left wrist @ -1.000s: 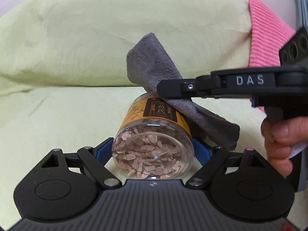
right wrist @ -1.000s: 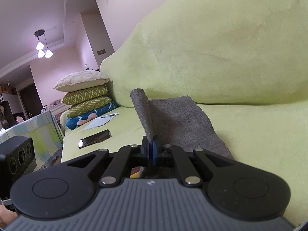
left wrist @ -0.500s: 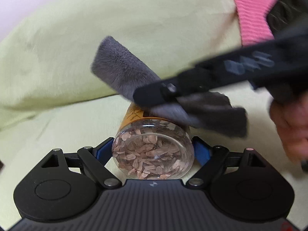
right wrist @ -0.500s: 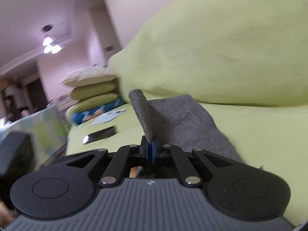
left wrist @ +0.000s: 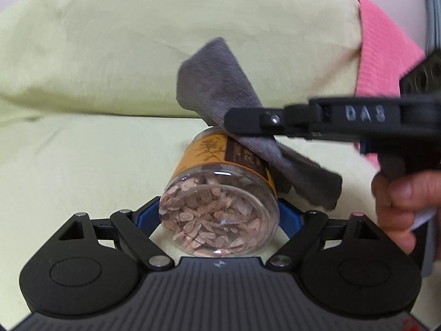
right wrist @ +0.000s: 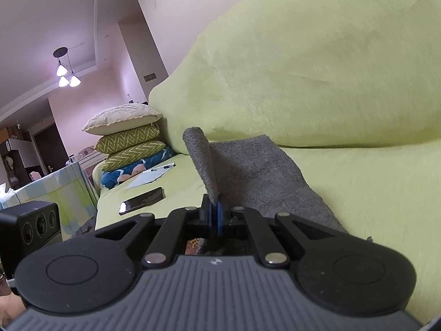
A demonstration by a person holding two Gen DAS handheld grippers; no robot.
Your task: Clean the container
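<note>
Clear orange-labelled jar (left wrist: 220, 201) of pale slices, on its side, grey cloth (left wrist: 220, 88) draped across

Green sofa (right wrist: 317, 69); stacked cushions (right wrist: 129, 140); phone (right wrist: 142, 200); paper (right wrist: 146, 178); ceiling lamp (right wrist: 66, 74).

On the black side of my right gripper (left wrist: 234, 122), which reaches in across the left wrist view, I read raised pale letters; they look like "DAS", though the first one is blurred and could be a B. They stand on the arm just right of the bright screw. Below that gripper lies the clear jar (left wrist: 220, 207), and its orange label (left wrist: 209, 151) carries a fine plant drawing and, on a dark brown panel to the right of it, pale characters I cannot read. In my right wrist view, a sliver of that label shows under the gripper, too small to read.
</note>
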